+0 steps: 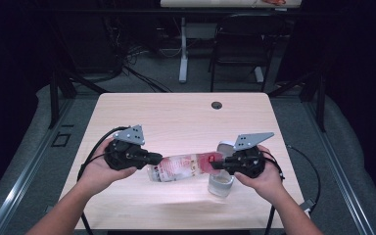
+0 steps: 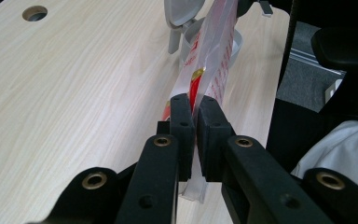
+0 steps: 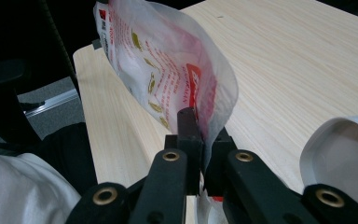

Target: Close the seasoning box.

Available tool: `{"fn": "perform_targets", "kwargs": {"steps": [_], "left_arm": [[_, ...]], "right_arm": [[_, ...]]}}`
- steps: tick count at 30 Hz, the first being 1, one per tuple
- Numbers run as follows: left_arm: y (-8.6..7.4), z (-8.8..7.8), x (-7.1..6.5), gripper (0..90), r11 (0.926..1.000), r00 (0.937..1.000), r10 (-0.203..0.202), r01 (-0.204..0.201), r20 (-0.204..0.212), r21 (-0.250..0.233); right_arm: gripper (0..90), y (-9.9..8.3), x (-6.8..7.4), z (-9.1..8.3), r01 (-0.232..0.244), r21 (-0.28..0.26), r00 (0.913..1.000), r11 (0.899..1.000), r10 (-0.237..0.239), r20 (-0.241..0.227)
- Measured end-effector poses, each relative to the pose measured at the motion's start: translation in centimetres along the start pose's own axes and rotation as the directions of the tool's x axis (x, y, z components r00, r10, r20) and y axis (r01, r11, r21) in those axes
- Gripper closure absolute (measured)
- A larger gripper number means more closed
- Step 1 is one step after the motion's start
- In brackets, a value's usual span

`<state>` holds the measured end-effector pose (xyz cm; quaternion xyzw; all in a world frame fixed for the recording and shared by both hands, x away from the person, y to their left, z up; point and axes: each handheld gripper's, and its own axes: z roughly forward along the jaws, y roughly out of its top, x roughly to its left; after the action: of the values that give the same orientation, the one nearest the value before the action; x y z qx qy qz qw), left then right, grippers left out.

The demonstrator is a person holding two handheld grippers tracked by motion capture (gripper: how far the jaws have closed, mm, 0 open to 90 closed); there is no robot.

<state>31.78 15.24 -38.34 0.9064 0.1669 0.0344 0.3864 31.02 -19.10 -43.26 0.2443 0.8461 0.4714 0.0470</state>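
Note:
A clear plastic bag (image 1: 183, 166) with red and gold print hangs stretched between my two grippers, just above the wooden table (image 1: 176, 117). My left gripper (image 1: 157, 158) is shut on the bag's left end; its pads pinch the bag's (image 2: 209, 56) edge in the left gripper view, at the left gripper's (image 2: 195, 105) tips. My right gripper (image 1: 217, 164) is shut on the bag's right end, and the bag (image 3: 168, 65) billows up from the right gripper's (image 3: 200, 123) jaws. A clear container (image 1: 221, 183) with an open white flip lid (image 1: 224, 146) stands under the bag's right end.
A round cable hole (image 1: 217, 105) lies at the table's far edge. Behind the table stand a black chair (image 1: 240, 44) and a white desk leg (image 1: 183, 49). Cables trail from both grippers off the table's front.

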Motion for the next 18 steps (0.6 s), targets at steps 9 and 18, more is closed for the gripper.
{"fn": "perform_targets", "kwargs": {"steps": [9, 18], "left_arm": [[0.7, -0.1, 0.1, 86.3, 1.0000, 1.0000, 0.000, 0.000, 0.002, -0.007], [1.3, -0.1, 0.2, 86.2, 1.0000, 1.0000, 0.000, 0.000, 0.000, -0.003]], "right_arm": [[87.7, -0.4, -0.2, -0.1, -0.020, -0.034, 0.9998, 0.999, 0.020, 0.002], [87.6, -0.7, -0.4, -0.2, -0.028, -0.054, 0.9996, 0.998, 0.029, 0.007]]}}
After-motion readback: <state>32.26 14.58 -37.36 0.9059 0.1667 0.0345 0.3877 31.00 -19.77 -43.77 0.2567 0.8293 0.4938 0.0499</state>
